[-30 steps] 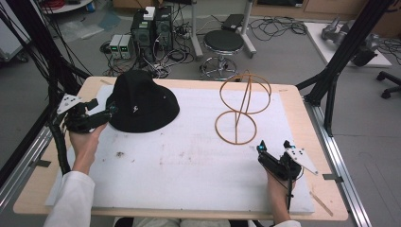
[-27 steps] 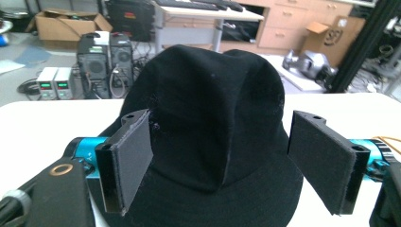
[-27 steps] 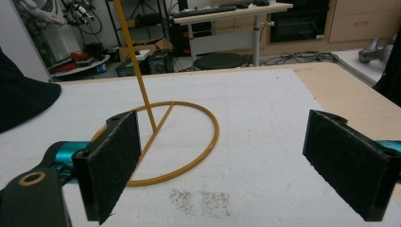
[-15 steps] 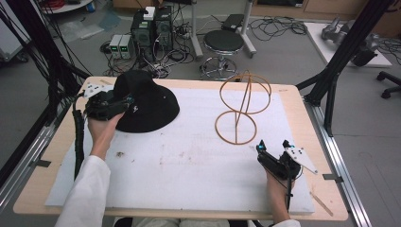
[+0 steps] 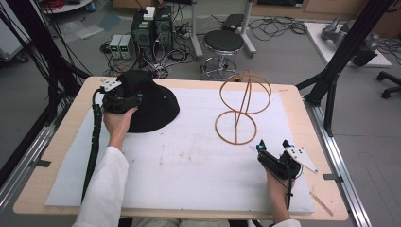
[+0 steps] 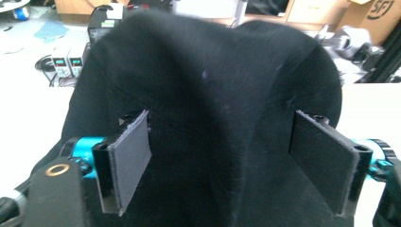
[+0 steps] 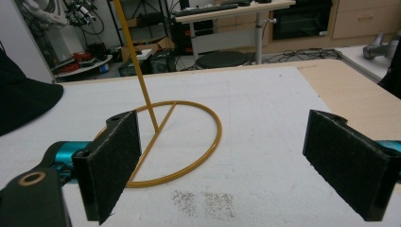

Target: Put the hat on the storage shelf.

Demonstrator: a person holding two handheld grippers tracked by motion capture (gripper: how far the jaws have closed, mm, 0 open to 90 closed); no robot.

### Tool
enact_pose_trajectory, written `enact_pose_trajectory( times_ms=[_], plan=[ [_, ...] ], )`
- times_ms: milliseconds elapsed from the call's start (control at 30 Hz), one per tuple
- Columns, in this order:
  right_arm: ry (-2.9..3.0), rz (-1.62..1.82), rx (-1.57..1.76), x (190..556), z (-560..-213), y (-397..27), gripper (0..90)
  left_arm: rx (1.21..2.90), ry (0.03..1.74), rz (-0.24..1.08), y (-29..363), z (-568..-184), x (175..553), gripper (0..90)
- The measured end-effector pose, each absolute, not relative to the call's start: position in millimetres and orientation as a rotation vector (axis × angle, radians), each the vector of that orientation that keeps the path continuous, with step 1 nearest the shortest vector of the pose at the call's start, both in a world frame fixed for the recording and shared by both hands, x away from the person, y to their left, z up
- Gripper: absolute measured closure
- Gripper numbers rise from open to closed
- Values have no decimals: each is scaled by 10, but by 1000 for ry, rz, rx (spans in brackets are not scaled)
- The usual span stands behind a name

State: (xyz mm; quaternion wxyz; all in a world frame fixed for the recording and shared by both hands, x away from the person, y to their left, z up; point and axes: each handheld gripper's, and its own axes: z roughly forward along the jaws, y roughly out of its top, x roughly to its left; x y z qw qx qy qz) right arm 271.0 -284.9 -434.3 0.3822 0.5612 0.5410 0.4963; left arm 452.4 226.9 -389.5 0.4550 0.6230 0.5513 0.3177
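A black brimmed hat (image 5: pixel 156 106) lies at the far left of the white mat (image 5: pixel 189 161). My left gripper (image 5: pixel 135 98) is at the hat's left side, low against the crown. In the left gripper view the hat (image 6: pixel 213 80) bulges between the two pads, and the left gripper (image 6: pixel 222 142) stands open and wide on either side of it. A gold wire stand (image 5: pixel 242 111), two rings on a slanted rod, stands right of centre. My right gripper (image 5: pixel 272 146) rests open near the front right; the stand's base ring (image 7: pixel 218 130) lies just ahead of the right gripper (image 7: pixel 222 156).
The mat covers a wooden table (image 5: pixel 302 113) with black frame posts at both sides. A stool (image 5: pixel 223 45) and electronics boxes (image 5: pixel 151 28) stand on the floor beyond the far edge. A faint dark smudge (image 7: pixel 203 201) marks the mat near the right gripper.
My left gripper has moved right and forward from the hat's left brim onto its crown, jaws now straddling it. The hat has bunched slightly. The right gripper has stayed put.
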Motion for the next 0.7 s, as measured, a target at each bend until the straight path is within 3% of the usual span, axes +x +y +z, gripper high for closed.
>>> enact_pose_trajectory(
  times_ms=[133,267,367,533,600,700],
  plan=[
    [1386,1267,1427,2712,-4342,-2834,112,1532,1400,744,2209,-4016,4591,233],
    [1383,1268,1432,2719,-4344,-2843,112,1508,1404,757,2183,-4020,4595,297],
    [1382,1270,1438,2716,-4344,-2847,112,1506,1406,763,2198,-4005,4588,443],
    [1382,1274,1439,2719,-4344,-2839,112,1522,1389,765,2207,-3980,4570,791],
    [1382,1276,1443,2722,-4344,-2834,113,1539,1388,784,2198,-3979,4563,852],
    [1385,1270,1434,2728,-4344,-2834,113,1547,1384,795,2187,-3978,4557,863]
  ],
)
